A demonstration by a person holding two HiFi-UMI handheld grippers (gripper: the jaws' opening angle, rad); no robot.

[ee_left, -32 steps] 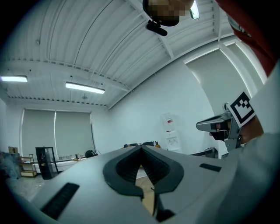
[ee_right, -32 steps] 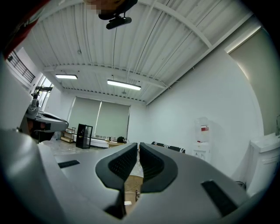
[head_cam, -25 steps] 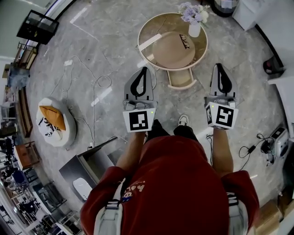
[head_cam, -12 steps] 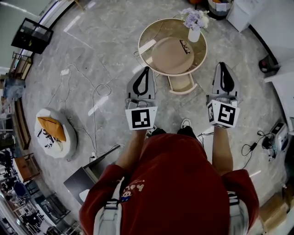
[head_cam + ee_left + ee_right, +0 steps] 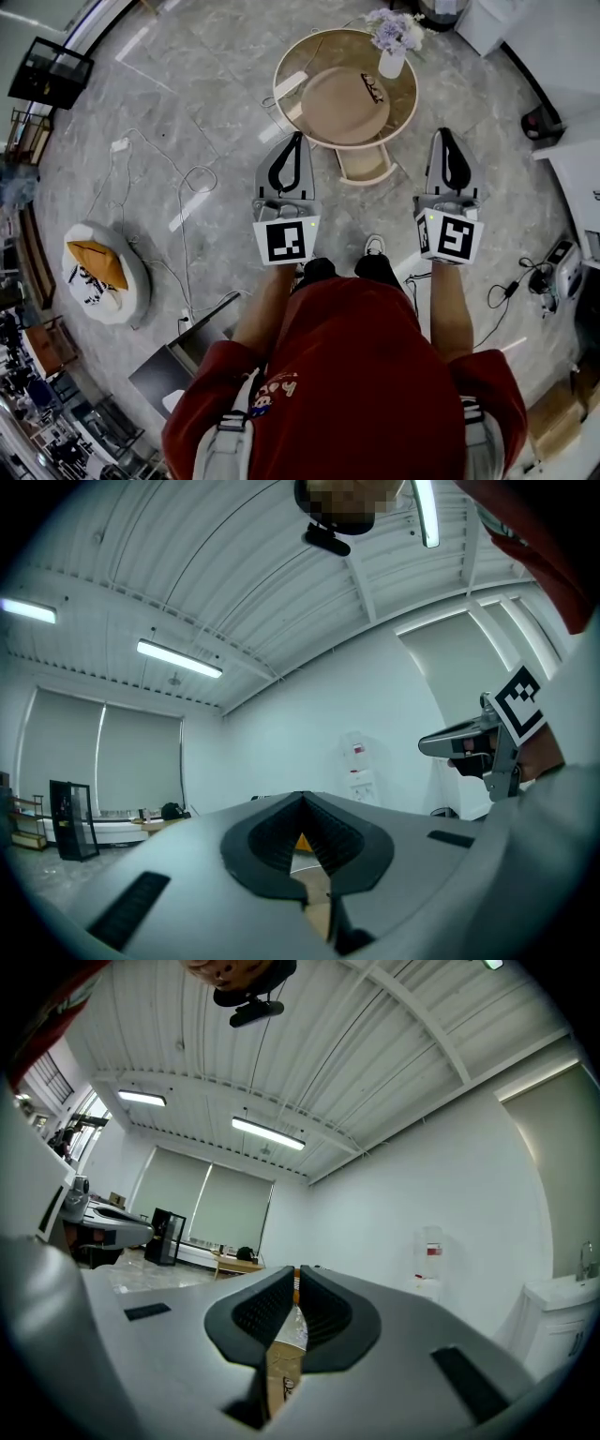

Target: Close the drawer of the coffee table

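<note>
The round beige coffee table (image 5: 319, 56) stands on the marble floor ahead of me. Its drawer (image 5: 364, 165) is pulled out toward me on the near side. A vase of pale flowers (image 5: 392, 39) and a pair of glasses (image 5: 372, 89) rest on the tabletop. My left gripper (image 5: 298, 138) is held level in the air, left of the drawer and short of the table, shut and empty (image 5: 300, 796). My right gripper (image 5: 441, 133) hovers right of the drawer, also shut with nothing in it (image 5: 296, 1269). Neither touches the table.
A round white cushion with an orange piece (image 5: 101, 268) lies at the left, with loose cables (image 5: 187, 183) on the floor beside it. A grey open box (image 5: 183, 342) is near my left leg. Devices and cords (image 5: 548, 281) sit at the right, by white furniture (image 5: 572, 169).
The person and both grippers have shifted a little across the floor. The drawer stays pulled out, and both pairs of jaws look the same as before.
</note>
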